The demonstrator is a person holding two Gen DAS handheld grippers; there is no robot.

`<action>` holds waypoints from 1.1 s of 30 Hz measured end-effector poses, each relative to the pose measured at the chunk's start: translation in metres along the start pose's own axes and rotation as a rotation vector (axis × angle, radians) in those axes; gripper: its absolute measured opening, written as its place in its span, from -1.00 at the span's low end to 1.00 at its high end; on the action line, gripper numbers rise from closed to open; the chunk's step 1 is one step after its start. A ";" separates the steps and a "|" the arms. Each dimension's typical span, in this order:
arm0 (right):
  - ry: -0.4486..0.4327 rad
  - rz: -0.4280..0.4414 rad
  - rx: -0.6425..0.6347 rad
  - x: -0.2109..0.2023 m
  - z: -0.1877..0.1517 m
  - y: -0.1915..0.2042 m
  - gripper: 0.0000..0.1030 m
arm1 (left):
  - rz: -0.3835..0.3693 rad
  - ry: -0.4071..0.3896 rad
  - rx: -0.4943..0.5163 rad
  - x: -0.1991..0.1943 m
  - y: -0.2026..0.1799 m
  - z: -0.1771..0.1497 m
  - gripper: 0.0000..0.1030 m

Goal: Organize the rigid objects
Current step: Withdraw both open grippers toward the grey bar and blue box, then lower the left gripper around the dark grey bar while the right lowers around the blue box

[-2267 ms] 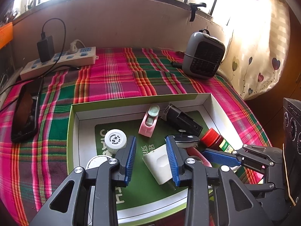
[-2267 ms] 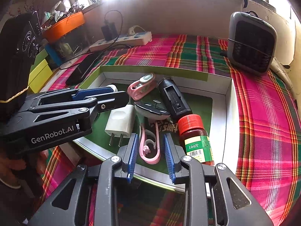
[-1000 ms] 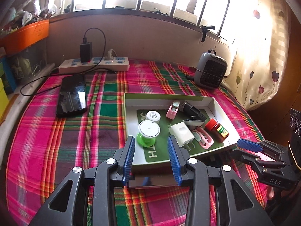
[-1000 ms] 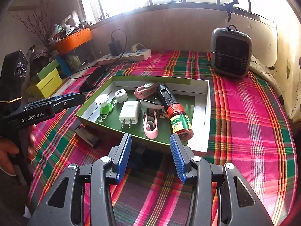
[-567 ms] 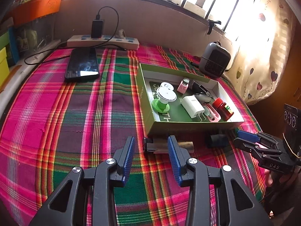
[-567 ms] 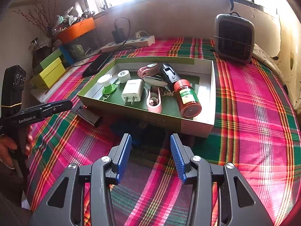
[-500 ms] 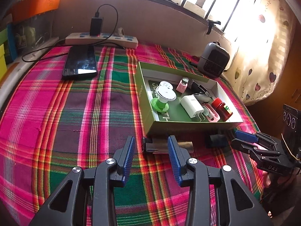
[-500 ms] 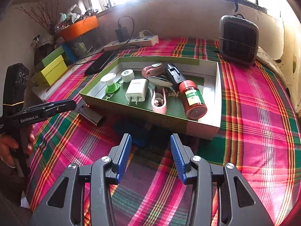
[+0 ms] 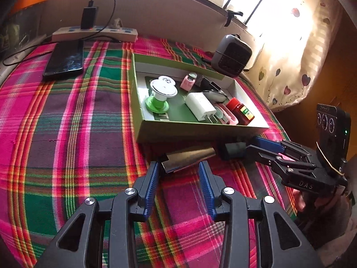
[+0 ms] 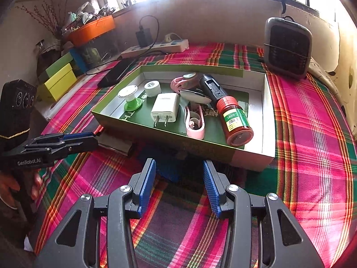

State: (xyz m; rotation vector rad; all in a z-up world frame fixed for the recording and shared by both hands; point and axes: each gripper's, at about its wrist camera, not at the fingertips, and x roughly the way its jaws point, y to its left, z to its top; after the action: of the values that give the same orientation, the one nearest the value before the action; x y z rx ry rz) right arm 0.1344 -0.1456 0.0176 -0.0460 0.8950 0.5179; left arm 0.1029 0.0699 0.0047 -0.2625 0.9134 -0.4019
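Note:
A green box (image 9: 200, 131) (image 10: 200, 147) on the plaid cloth holds a white charger (image 10: 165, 107), a red bottle (image 10: 234, 118), a pink clip (image 10: 195, 120), a green-and-white spool (image 10: 130, 99) and a black device (image 10: 210, 87). A flat dark metallic piece (image 9: 187, 158) (image 10: 115, 144) lies in front of the box; my open left gripper (image 9: 178, 174) (image 10: 78, 139) sits just before it. A small dark blue block (image 9: 234, 150) (image 10: 165, 165) lies beside it, just ahead of my open right gripper (image 10: 178, 178) (image 9: 263, 147). Both grippers are empty.
A black phone (image 9: 64, 59) and a white power strip (image 9: 96, 34) lie at the back left. A grey heater (image 10: 287, 47) stands at the back right. Yellow-green boxes (image 10: 58, 80) and an orange tub (image 10: 91, 30) stand off the table's left side.
Both grippers pulled back out of the box, then came in low toward the two pieces lying in front of it. Both stay open.

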 end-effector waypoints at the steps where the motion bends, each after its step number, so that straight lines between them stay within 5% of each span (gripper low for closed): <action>1: -0.001 0.004 0.001 0.000 -0.001 0.000 -0.14 | -0.007 0.010 0.016 0.000 -0.004 -0.003 -0.31; 12: -0.011 -0.006 -0.004 -0.002 0.000 0.002 -0.14 | 0.086 -0.015 0.167 0.002 -0.021 0.011 -0.24; 33: -0.004 0.005 -0.007 -0.001 0.002 0.002 -0.14 | 0.098 0.116 0.471 0.043 -0.058 0.015 -0.17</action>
State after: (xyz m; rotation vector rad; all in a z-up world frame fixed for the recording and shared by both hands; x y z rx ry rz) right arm 0.1346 -0.1436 0.0198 -0.0494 0.8900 0.5254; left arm 0.1251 -0.0006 0.0051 0.2383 0.9131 -0.5319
